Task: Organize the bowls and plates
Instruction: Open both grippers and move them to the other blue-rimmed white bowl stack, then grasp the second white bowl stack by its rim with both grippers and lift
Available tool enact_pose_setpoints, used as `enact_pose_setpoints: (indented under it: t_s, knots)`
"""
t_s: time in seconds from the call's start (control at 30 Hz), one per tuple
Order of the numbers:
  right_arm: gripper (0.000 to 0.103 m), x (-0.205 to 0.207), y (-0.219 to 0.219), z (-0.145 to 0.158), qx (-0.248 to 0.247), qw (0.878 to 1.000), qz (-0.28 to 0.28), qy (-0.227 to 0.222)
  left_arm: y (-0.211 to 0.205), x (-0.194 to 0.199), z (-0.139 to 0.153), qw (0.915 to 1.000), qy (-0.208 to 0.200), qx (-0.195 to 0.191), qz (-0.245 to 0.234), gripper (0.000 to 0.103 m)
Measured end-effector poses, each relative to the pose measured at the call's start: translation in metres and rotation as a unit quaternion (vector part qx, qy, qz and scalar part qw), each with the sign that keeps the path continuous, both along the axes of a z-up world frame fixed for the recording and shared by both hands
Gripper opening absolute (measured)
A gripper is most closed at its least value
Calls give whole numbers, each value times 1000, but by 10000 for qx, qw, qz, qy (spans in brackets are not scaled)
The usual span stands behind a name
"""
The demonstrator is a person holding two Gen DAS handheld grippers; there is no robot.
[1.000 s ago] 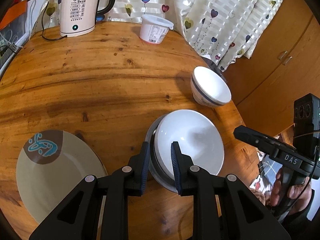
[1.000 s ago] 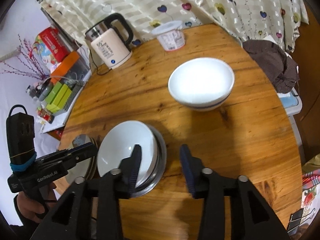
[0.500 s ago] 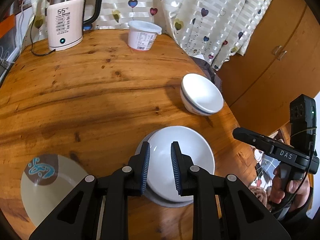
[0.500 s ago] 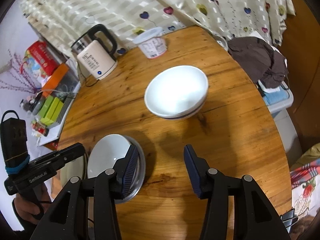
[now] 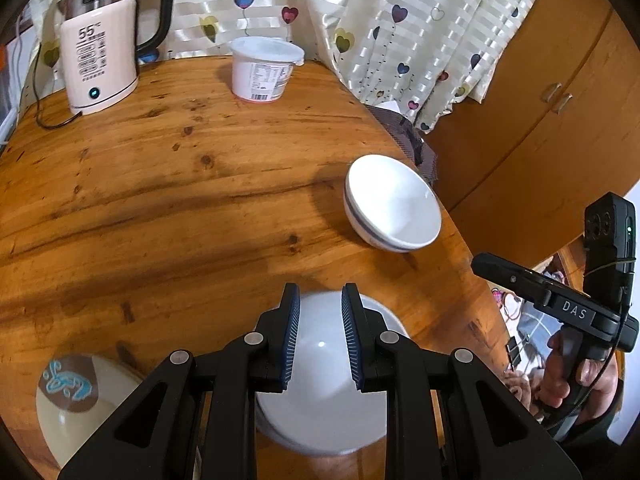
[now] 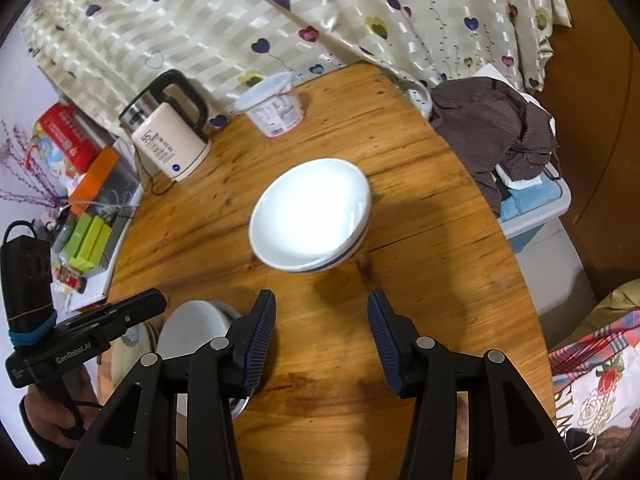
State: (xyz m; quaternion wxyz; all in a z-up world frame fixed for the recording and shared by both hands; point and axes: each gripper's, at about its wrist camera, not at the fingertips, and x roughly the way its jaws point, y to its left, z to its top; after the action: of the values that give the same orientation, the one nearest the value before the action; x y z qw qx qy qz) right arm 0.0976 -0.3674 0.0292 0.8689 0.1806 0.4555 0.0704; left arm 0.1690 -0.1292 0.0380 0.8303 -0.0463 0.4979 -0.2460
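A white bowl [image 5: 320,396] sits in a shallow metal dish [image 6: 239,405] near the front edge of the round wooden table [image 5: 160,208]. My left gripper [image 5: 319,292] hovers over this bowl, its jaws a little apart with nothing between them. A white bowl with a blue stripe [image 6: 310,216] stands alone further back, straight ahead of my right gripper [image 6: 320,300]. That gripper is open and empty, short of the bowl. A beige plate with a brown and blue mark [image 5: 68,396] lies at the left front.
An electric kettle [image 5: 100,52] with its cord and a lidded white tub [image 5: 264,68] stand at the table's back edge by the curtain. A brown cloth [image 6: 496,128] lies on a plastic box [image 6: 536,208] just off the table's right side. Boxes [image 6: 88,240] crowd a shelf left of the table.
My left gripper shifted from the white bowl's left rim to over its middle. My right gripper's jaws widened and swung from the stacked bowl to face the striped bowl.
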Motion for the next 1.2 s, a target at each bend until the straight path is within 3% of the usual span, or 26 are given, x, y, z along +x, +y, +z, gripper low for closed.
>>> enact_pose_setpoints:
  t_s: [0.97,1.2]
  knots:
    - [47,54,-23,-17,119,9995,-165,223,-67,72,-18,9987,269,37,-427,23]
    - [40,65,-25,-26,160,9993,-183,290,-74,82,-28,9980,403,9,-487,23]
